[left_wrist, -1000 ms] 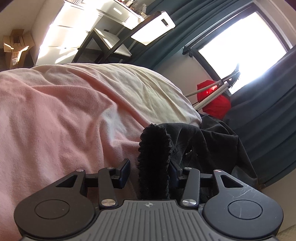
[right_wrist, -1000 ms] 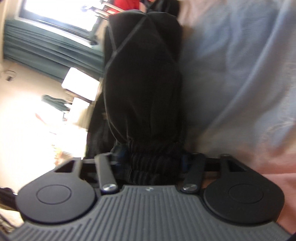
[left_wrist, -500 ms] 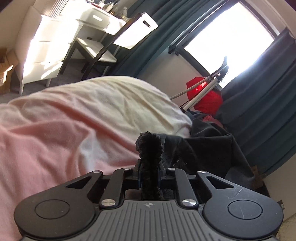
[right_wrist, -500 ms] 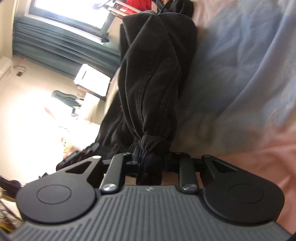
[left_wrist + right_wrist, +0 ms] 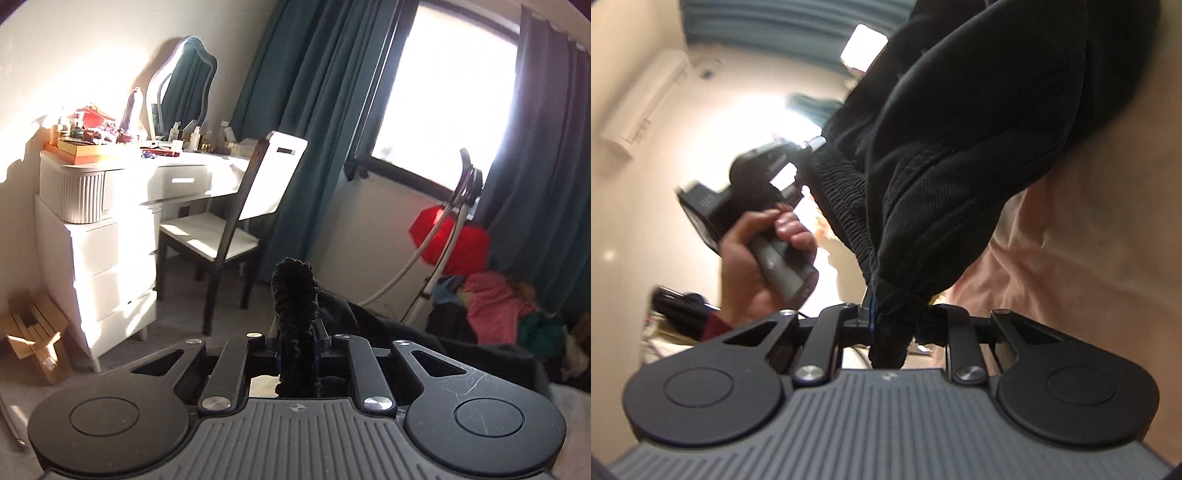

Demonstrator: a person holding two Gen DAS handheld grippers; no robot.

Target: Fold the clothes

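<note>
Black garment (image 5: 979,122) clamped by L hand-held gripper (image 5: 295,338) & R hand-held gripper (image 5: 892,323).

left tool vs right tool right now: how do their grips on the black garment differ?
The left tool pinches a narrow ribbed band that stands upright above its fingers, while the right tool clamps a thicker bunched wad.

From the left tool the black garment falls away to its right; from the right tool it hangs ahead in a broad fold beside the pink bedding.

Shared: both are shut on the same garment.
</note>
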